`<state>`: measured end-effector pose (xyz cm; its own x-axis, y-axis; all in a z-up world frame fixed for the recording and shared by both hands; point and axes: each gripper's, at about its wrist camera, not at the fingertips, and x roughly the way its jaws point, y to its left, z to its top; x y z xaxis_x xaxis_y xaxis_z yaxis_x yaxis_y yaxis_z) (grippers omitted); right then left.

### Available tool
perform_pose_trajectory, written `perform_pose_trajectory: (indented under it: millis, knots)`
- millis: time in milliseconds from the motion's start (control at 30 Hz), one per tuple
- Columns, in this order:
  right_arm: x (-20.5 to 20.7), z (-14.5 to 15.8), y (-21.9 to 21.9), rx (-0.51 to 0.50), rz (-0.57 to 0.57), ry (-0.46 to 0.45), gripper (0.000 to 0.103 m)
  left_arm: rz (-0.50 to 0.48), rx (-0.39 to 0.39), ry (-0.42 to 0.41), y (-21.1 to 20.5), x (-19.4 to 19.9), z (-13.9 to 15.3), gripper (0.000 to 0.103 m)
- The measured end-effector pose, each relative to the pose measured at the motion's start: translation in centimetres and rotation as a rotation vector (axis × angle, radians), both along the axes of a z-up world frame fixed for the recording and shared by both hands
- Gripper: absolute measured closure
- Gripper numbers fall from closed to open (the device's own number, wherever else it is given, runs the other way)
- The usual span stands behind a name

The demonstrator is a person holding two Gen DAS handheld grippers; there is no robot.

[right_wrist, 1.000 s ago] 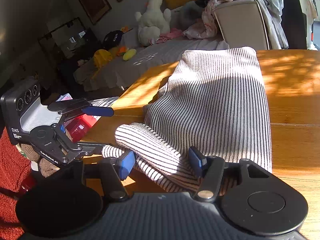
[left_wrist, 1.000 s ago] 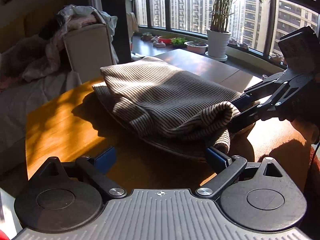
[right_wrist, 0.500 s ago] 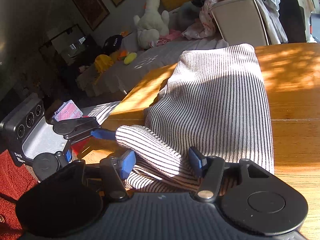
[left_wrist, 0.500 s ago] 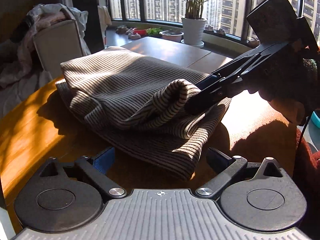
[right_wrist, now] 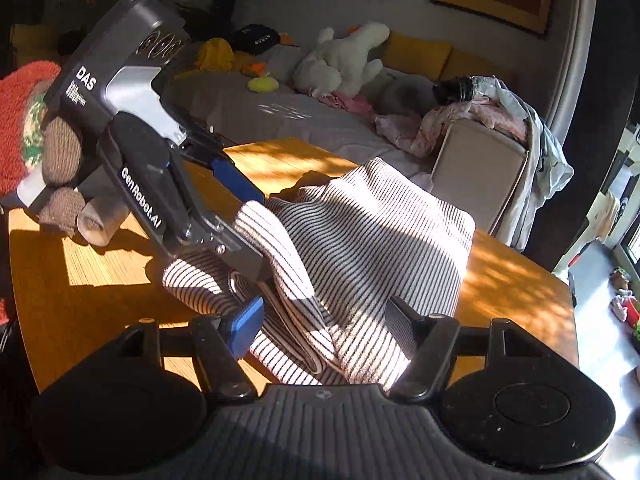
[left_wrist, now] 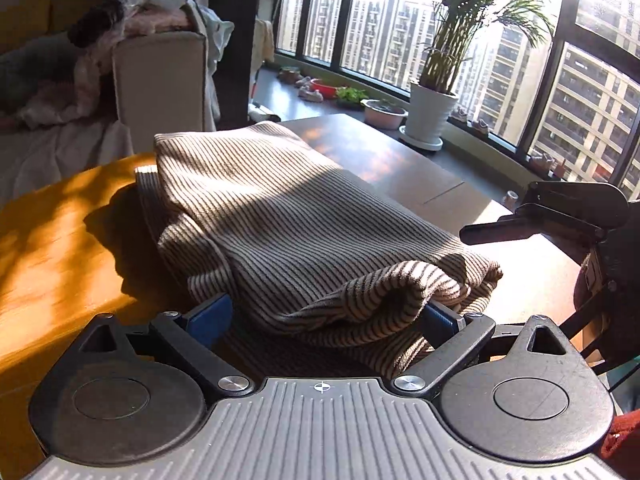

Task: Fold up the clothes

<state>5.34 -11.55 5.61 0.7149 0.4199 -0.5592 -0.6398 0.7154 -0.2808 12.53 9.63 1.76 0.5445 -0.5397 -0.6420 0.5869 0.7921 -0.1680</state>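
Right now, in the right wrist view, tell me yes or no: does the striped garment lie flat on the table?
No: the striped garment is bunched and folded over itself on the wooden table, not flat.

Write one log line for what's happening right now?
task: fold clothes | sweater: folded on table | left gripper: open around its near fold | right gripper: opening, cloth between

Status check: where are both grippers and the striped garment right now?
Left gripper open, straddling near fold of striped garment. Right gripper jaws opening, cloth between them. Garment folded on wooden table. Nothing in the way.
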Motion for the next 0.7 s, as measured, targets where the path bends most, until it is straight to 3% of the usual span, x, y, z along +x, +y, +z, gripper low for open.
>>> perform_pose_trajectory:
  millis: [267, 367, 467, 700]
  knots:
    - [1.1, -2.3, 2.9, -0.165, 0.001, -0.149, 0.032, 0.036, -0.025, 0.038, 0.2, 0.5, -0.3, 0.003]
    - [0.8, -2.8, 4.0, -0.230, 0.045, -0.198, 0.040, 0.040, -0.022, 0.040, 0.5, 0.4, -0.3, 0.003]
    - [0.0, -2.9, 4.6, -0.250, 0.090, -0.201, 0.048, 0.033, -0.013, 0.042, 0.6, 0.2, -0.5, 0.003]
    - [-0.1, -2.6, 4.0, -0.179, 0.086, -0.128, 0.048, 0.026, 0.004, 0.037, 0.6, -0.1, -0.4, 0.003]
